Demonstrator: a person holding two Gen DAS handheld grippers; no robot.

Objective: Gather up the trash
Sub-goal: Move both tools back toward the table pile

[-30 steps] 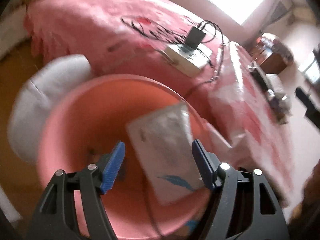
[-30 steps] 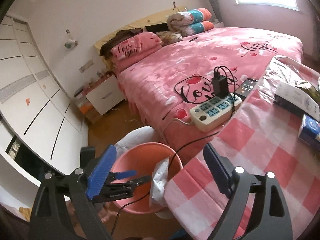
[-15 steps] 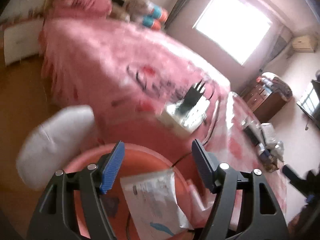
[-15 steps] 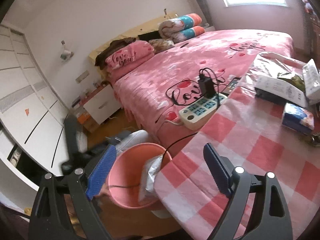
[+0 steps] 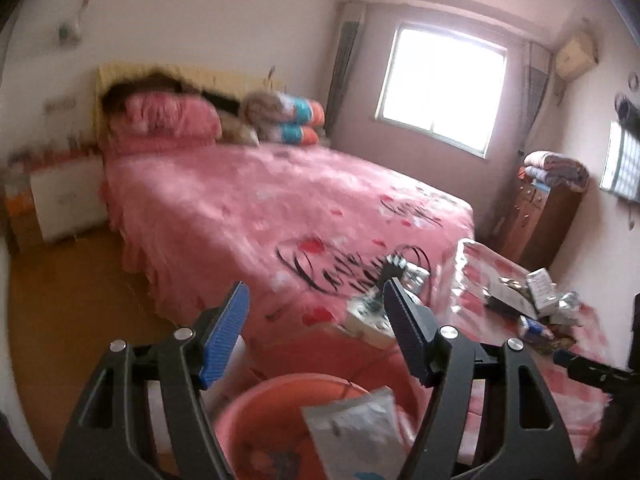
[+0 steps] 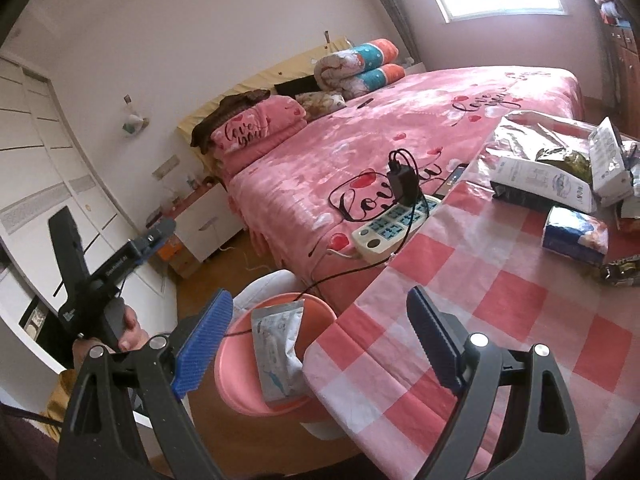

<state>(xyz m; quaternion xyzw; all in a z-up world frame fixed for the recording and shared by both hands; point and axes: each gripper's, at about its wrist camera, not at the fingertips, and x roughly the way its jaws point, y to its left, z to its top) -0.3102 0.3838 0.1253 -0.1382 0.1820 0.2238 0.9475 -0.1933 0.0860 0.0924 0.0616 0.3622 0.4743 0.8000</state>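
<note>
A pink trash bin (image 6: 240, 364) stands on the floor between the bed and the checkered table; a white and blue wrapper (image 6: 278, 350) leans inside it. In the left wrist view the bin (image 5: 260, 420) and the wrapper (image 5: 356, 436) lie low, below my left gripper (image 5: 314, 328), which is open and empty. My left gripper also shows in the right wrist view (image 6: 154, 238), raised left of the bin. My right gripper (image 6: 320, 344) is open and empty over the table's near corner. Boxes and wrappers (image 6: 560, 176) lie at the table's far end.
A pink bed (image 6: 380, 148) fills the middle of the room. A white power strip (image 6: 396, 226) with a black charger sits on its edge; a black cable runs down over the bin. A white stool (image 6: 264, 286) stands behind the bin. The pink checkered table (image 6: 500, 320) is right.
My left gripper has lifted up and away from the bin, leaving the wrapper inside. My right gripper has shifted over the table, bringing more of the boxes into view.
</note>
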